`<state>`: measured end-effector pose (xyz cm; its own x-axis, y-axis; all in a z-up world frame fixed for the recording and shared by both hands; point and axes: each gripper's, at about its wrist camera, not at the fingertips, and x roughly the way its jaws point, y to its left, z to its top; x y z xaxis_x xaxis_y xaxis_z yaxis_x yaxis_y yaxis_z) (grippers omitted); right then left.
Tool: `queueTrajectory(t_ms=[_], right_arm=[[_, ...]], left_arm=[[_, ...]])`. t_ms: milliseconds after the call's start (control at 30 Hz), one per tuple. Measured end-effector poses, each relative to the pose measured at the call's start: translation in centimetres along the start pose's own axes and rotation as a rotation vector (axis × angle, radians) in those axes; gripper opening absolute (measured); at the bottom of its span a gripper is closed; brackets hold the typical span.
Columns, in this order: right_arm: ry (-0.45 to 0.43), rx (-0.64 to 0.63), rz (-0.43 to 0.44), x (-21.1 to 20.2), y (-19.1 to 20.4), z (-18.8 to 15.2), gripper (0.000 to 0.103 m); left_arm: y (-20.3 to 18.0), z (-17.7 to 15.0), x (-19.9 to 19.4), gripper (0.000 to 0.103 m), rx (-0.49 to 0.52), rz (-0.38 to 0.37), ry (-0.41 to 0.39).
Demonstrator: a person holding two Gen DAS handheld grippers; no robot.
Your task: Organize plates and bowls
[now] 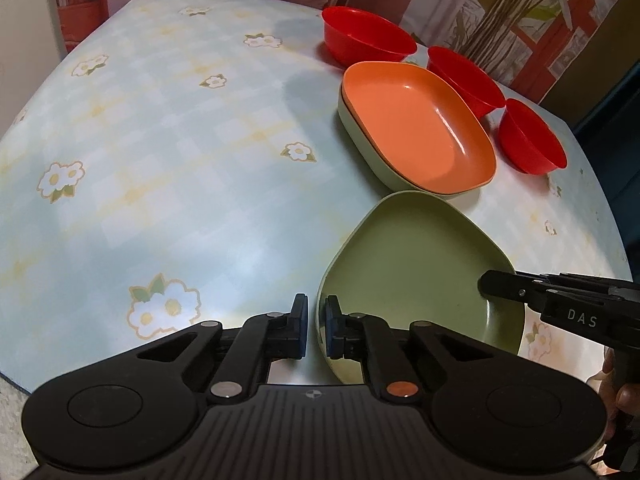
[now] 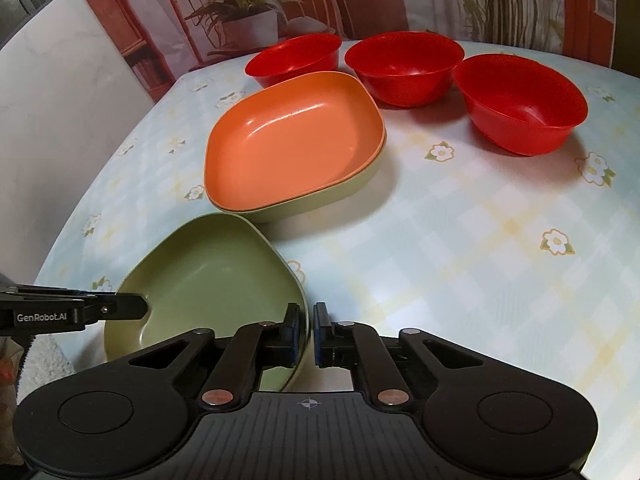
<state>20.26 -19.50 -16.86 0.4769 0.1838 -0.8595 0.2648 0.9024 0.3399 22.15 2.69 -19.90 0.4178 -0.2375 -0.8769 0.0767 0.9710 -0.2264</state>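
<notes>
Both grippers pinch the green plate by its rim, w/ stacking half done.
Left gripper [image 1: 316, 330] is clamped on the left edge of the green plate [image 1: 420, 264], which sits on the table [image 1: 180, 160] at the near side; right gripper [image 2: 307, 334] is closed on the opposite rim. Done: orange plate [image 2: 292, 140] nested in a pale green one. Left, I'd say: green plate onto that stack, & three red bowls [image 2: 404, 68] behind, standing separate, unstacked.

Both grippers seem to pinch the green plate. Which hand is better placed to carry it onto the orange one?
Probably the right gripper: the orange plate lies straight ahead of it. The left gripper, pinching the green plate opposite, sees the stack off to one side.
</notes>
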Motion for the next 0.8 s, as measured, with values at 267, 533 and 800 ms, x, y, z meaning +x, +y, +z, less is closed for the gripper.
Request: queueTrajectory(t_ms=[267,533,800], right_arm=[[-0.024,0.011,0.009,-0.9,-0.1,-0.2,0.004],[-0.056,0.031,0.026,-2.0,-0.2,-0.2,0.004],[-0.089,0.064,0.044,-2.9,-0.9,0.8,0.004]], left_arm=[[-0.7,0.0,-0.3,0.009,0.028,-0.008,-0.014],[-1.0,0.3,-1.4,0.009,0.041,-0.009,-0.053],[-1.8,2.3,-2.4,0.009,0.068,-0.011,-0.101]])
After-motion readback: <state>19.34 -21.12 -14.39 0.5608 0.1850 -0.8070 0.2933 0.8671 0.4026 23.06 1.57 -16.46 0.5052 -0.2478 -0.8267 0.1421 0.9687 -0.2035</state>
